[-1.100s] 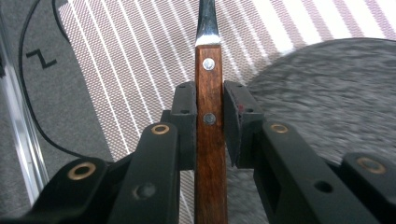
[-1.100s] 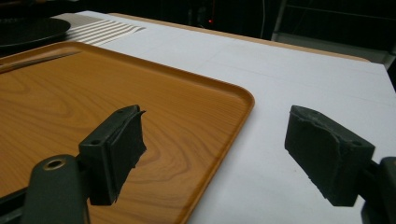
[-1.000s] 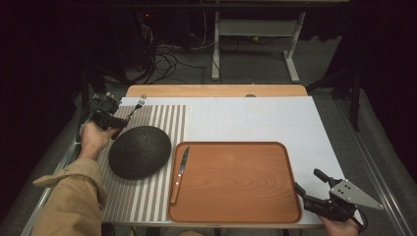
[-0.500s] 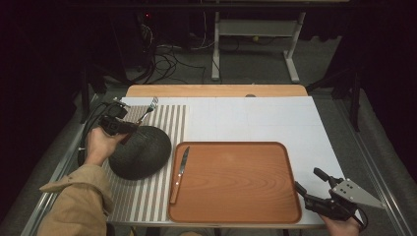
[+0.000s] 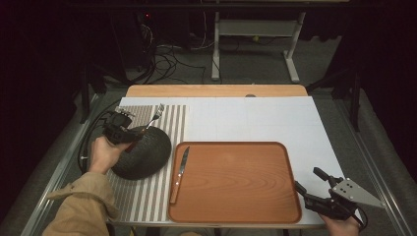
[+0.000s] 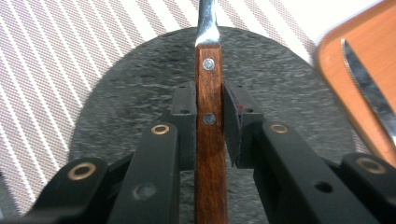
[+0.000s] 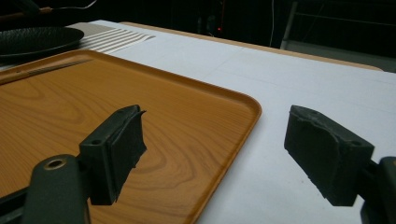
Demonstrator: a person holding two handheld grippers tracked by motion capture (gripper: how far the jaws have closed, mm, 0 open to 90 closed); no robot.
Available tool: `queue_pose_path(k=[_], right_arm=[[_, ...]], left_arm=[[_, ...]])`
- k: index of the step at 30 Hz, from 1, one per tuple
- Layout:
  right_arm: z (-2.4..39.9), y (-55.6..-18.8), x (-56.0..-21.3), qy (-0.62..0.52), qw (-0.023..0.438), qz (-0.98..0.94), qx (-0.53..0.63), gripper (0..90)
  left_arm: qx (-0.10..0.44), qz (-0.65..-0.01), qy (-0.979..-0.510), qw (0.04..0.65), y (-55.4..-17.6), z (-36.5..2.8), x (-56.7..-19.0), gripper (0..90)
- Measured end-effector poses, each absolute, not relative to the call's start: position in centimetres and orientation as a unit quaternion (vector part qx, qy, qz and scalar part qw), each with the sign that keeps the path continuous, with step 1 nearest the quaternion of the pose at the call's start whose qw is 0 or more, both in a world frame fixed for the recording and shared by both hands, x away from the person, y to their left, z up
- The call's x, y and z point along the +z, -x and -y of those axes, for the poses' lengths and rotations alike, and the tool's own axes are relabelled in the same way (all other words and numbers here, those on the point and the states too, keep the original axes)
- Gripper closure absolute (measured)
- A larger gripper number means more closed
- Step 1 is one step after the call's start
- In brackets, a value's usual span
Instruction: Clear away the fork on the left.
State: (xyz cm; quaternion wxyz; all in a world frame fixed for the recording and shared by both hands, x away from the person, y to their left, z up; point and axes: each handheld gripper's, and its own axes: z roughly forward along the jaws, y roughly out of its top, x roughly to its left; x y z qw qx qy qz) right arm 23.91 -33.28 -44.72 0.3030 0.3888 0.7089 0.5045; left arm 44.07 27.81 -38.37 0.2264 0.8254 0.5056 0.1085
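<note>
From the high view, the left gripper (image 5: 129, 139) sits over the far-left part of the worktop (image 5: 246, 118), above a dark round plate (image 5: 147, 157) that lies on a striped placemat (image 5: 172, 118); a fork (image 5: 153, 118) angles up and away from it, tines toward the far edge of the mat. That view is too small to show the grip, but the left gripper view makes it plain: the two black pads are clamped on the fork's wooden handle (image 6: 208, 140), one on each side, with two rivets showing on the wood and the steel neck running out of the top of the picture, the dark plate (image 6: 140, 93) lying beneath. The same view catches the blade of a knife (image 6: 369, 93) on the corner of the orange tray (image 6: 336, 79); from above, the knife (image 5: 180, 172) lies along the tray's left edge (image 5: 236, 216). The right gripper (image 5: 319, 189) rests at the near right corner of the worktop, just beside the tray. The right gripper view shows its jaws standing wide apart with nothing between them, the tray's rim (image 7: 247, 116) below the left pad.
</note>
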Motion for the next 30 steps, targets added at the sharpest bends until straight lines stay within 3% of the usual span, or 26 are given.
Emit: queue_pose_path(k=[30], right_arm=[[33.3, -24.0, -44.7, -0.392, 0.302, -0.706, 0.506, 20.8]], left_arm=[[0.085, -0.467, -0.841, 0.261, -38.5, -24.7, -39.4, 72.4]])
